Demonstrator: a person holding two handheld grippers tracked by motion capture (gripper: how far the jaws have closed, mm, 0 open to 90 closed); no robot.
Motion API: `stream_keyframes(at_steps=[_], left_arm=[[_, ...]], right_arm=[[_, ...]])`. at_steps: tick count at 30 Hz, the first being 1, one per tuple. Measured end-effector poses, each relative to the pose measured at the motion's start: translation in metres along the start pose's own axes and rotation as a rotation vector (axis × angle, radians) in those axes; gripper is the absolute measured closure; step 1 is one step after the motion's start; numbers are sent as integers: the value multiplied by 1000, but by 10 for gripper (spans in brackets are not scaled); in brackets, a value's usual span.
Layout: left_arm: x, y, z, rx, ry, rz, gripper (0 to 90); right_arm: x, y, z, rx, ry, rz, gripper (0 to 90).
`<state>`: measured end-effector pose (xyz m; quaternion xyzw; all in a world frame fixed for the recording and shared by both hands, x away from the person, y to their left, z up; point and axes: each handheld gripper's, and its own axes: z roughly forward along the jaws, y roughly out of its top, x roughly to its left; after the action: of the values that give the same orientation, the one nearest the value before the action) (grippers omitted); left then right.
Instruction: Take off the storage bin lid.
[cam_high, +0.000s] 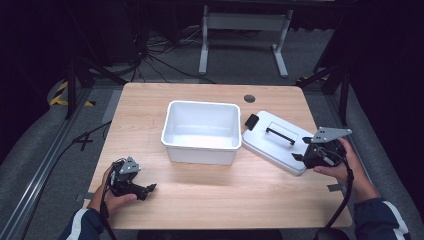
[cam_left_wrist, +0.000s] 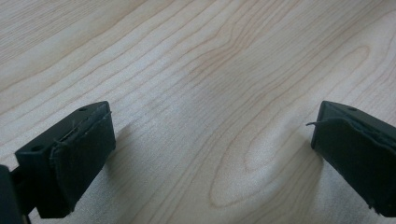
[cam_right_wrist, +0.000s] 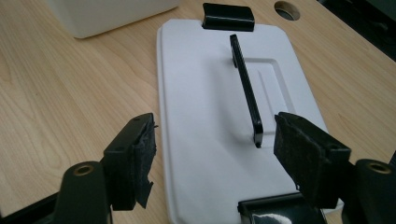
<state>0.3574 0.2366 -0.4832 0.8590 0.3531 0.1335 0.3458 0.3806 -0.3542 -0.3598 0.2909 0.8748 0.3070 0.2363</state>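
A white lid (cam_high: 274, 144) with a black handle (cam_high: 280, 135) lies flat on the wooden table, right of an open white bin (cam_high: 201, 131). My right gripper (cam_high: 303, 148) is at the lid's near right end. In the right gripper view the lid (cam_right_wrist: 201, 93) stretches away under my right gripper (cam_right_wrist: 214, 140), whose jaws stand open and apart over the lid's near end, with the handle's (cam_right_wrist: 245, 88) tip just ahead. Black latches sit at the far end (cam_right_wrist: 228, 17) and near end (cam_right_wrist: 275, 210). My left gripper (cam_high: 148, 188) rests at the front left, open (cam_left_wrist: 210, 135) over bare wood.
The bin (cam_right_wrist: 107, 14) looks empty and stands mid-table. A round cable hole (cam_high: 249, 98) is near the table's back edge. Bare wood (cam_high: 225, 195) lies between the two hands. Beyond the table are a white desk frame (cam_high: 245, 35) and cables on the floor.
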Motion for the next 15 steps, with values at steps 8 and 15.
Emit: stream_keyframes(at_steps=[8, 15], left_arm=[[0, 0, 0, 0, 0, 0, 1], [0, 0, 0, 0, 0, 0, 1]], right_arm=[[8, -14, -6, -15, -6, -3, 296], [13, -28, -8, -22, -27, -1, 297]])
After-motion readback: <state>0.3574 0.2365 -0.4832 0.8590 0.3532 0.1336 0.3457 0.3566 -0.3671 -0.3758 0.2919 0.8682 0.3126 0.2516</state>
